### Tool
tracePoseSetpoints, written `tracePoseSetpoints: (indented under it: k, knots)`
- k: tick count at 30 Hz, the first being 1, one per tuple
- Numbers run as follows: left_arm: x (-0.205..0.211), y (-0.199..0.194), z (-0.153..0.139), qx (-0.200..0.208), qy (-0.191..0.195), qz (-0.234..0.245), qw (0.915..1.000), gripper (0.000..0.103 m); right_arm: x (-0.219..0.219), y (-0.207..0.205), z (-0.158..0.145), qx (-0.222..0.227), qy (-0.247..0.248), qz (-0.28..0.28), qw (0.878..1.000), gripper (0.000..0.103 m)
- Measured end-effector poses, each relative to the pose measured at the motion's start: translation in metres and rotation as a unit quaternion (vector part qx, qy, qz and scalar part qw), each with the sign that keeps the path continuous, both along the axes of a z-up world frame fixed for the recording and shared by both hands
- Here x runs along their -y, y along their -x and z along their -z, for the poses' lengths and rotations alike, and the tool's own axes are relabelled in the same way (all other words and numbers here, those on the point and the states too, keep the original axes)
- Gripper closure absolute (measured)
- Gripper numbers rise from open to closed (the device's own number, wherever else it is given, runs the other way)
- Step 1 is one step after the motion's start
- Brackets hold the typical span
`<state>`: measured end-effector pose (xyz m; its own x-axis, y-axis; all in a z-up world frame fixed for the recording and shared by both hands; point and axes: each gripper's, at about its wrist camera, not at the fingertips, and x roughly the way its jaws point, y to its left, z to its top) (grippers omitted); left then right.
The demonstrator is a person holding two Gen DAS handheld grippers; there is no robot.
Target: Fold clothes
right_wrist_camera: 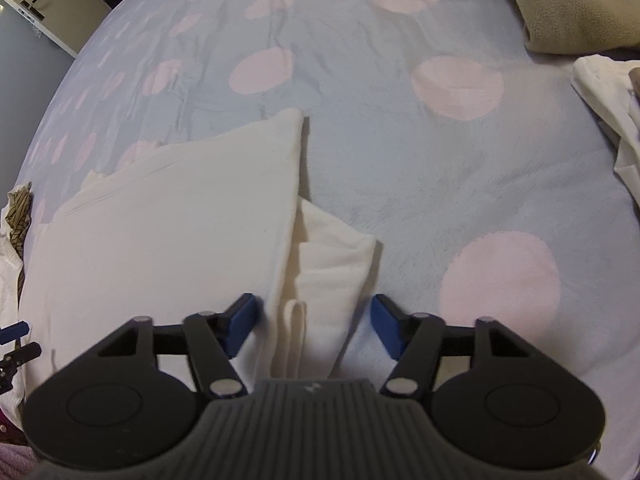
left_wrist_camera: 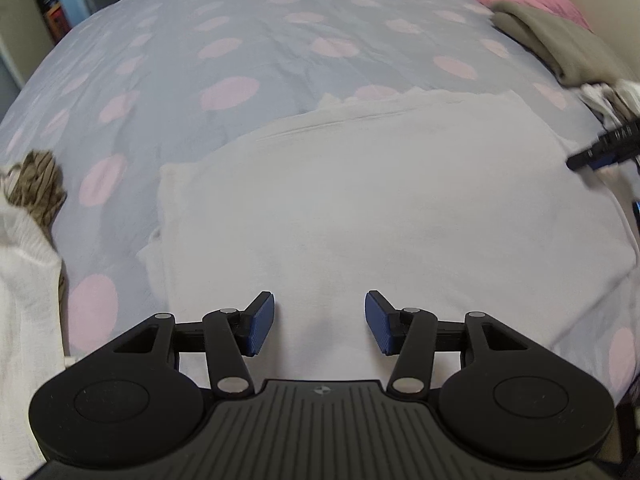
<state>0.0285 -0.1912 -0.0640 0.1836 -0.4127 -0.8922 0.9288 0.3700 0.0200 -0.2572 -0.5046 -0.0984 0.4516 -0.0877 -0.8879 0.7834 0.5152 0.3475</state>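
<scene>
Nearest our left wrist camera sits the left gripper (left_wrist_camera: 319, 322), its blue pads spread wide with nothing between them; it hovers over the near part of a white garment (left_wrist_camera: 360, 200), which lies folded flat on the blue bedspread (left_wrist_camera: 248, 52) with pink dots. The garment fills the middle of that view, stretching ahead of the pads and to both sides; the right gripper (left_wrist_camera: 604, 148) shows blurred at its right edge. In the right wrist view the right gripper (right_wrist_camera: 313, 322) is also spread apart, holding nothing; a folded strip of the white garment (right_wrist_camera: 160, 232) runs between its pads, though we cannot tell whether they touch it; the main body lies ahead and to the left. A tan blanket (right_wrist_camera: 568, 4) rests far right; a striped brown cloth (left_wrist_camera: 38, 184) and more white cloth (left_wrist_camera: 24, 264) lie at the left.
</scene>
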Motion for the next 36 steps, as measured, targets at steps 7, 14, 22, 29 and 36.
tracePoseSetpoints:
  k: [7, 14, 22, 29, 36]
  knots:
    - [-0.014, -0.021, -0.002, -0.019, 0.016, -0.05, 0.9985, 0.055, -0.009, -0.018, -0.011, -0.006, 0.014, -0.032, 0.999, 0.085]
    - [-0.027, -0.023, -0.013, -0.009, 0.035, -0.053, 0.9979, 0.055, -0.028, -0.04, -0.059, 0.054, 0.017, -0.058, 0.997, 0.086]
    - [-0.041, -0.03, -0.022, -0.009, 0.056, -0.062, 0.9964, 0.055, -0.058, -0.085, -0.108, 0.124, 0.011, -0.089, 0.988, 0.086]
    - [-0.054, -0.038, -0.028, -0.003, 0.072, -0.071, 0.9949, 0.055, -0.09, -0.147, -0.127, 0.159, -0.007, -0.132, 0.978, 0.086]
    - [-0.066, -0.052, -0.029, -0.007, 0.075, -0.081, 0.9938, 0.06, -0.131, -0.218, -0.133, 0.179, -0.026, -0.181, 0.967, 0.086]
